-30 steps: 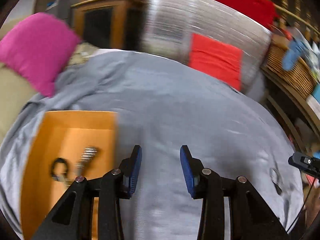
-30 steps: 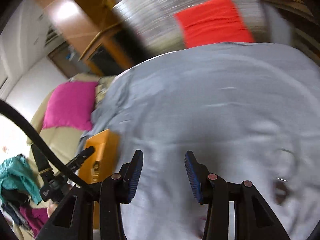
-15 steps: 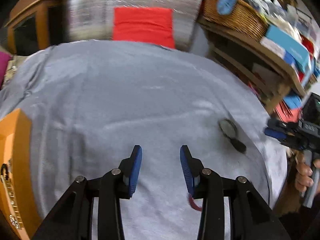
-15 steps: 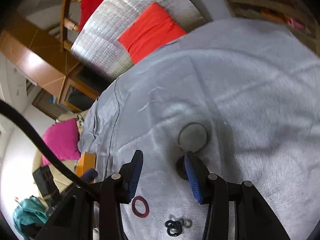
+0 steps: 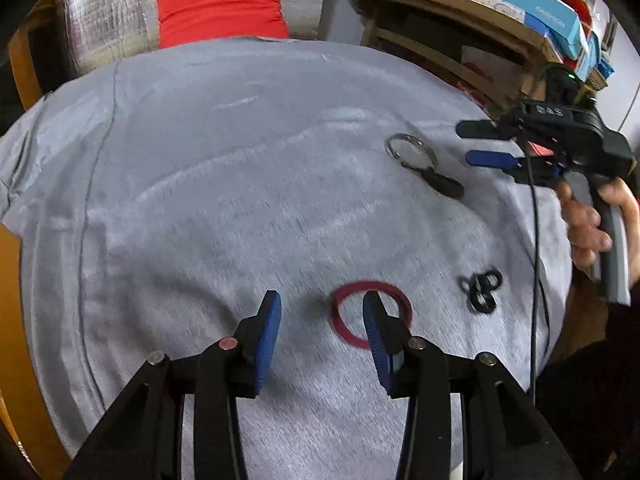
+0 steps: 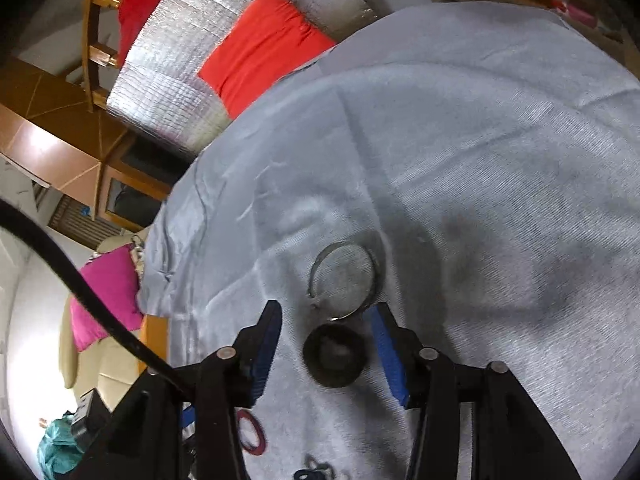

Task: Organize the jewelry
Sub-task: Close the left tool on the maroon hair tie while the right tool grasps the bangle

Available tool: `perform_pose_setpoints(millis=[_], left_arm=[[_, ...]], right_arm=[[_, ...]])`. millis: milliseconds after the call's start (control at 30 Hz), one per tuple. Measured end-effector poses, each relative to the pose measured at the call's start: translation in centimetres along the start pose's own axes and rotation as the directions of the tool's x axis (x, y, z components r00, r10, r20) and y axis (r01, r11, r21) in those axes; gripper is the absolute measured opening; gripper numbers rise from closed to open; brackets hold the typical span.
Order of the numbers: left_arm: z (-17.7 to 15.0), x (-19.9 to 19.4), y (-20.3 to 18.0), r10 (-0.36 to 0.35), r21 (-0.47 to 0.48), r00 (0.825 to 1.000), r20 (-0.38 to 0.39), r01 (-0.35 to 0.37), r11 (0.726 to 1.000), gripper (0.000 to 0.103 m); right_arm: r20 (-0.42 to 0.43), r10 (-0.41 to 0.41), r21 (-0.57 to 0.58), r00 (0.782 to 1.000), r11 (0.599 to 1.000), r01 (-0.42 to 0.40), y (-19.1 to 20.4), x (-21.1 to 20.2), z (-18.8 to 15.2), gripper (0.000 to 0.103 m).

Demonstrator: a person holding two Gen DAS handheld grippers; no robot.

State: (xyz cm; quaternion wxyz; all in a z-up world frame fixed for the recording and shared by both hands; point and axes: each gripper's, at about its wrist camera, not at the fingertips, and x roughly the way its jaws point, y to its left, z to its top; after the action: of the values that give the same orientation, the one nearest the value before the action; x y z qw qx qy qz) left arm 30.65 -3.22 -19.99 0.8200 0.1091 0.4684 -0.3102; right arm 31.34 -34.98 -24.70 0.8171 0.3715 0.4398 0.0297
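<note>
- On the grey cloth (image 5: 224, 184) spread over the table lie four pieces: a thin silver bangle (image 6: 344, 280), a thick black ring (image 6: 335, 356) touching its near edge, a red bangle (image 5: 370, 314), and a small knot of black rings (image 5: 482, 288).
- The right tool (image 6: 326, 344) is held low over the cloth, tilted downwards, its blue pads spread wide with the black ring between them; nothing is pinched.
- The left tool (image 5: 320, 328) points forward and down, also spread and empty. Its right pad stands in front of the red bangle's hoop, and whether it touches the hoop I cannot tell.
- From the left wrist view, a bare hand (image 5: 592, 220) grips the right tool's handle at the table's right edge.
- The bangles look light, stiff and smooth, so I would expect them to slip or skate on the cloth if pinched flat. Taking the rim across its thickness seems safest.
- The silver one looks thin enough to bend under a hard squeeze, and it may drag the black ring along.
- The knot of rings looks fiddly and may come apart when lifted.
</note>
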Motion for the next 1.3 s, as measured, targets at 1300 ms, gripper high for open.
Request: perform_pose_setpoints(millis=[1300], left_arm=[[0.2,3.8,-3.5,-0.110,0.022,0.994,-0.030,0.110,0.994,0.051]], right_arm=[[0.073,-0.451,-0.247,0.890,0.856,0.454,5.5,8.8,0.7,0.063]])
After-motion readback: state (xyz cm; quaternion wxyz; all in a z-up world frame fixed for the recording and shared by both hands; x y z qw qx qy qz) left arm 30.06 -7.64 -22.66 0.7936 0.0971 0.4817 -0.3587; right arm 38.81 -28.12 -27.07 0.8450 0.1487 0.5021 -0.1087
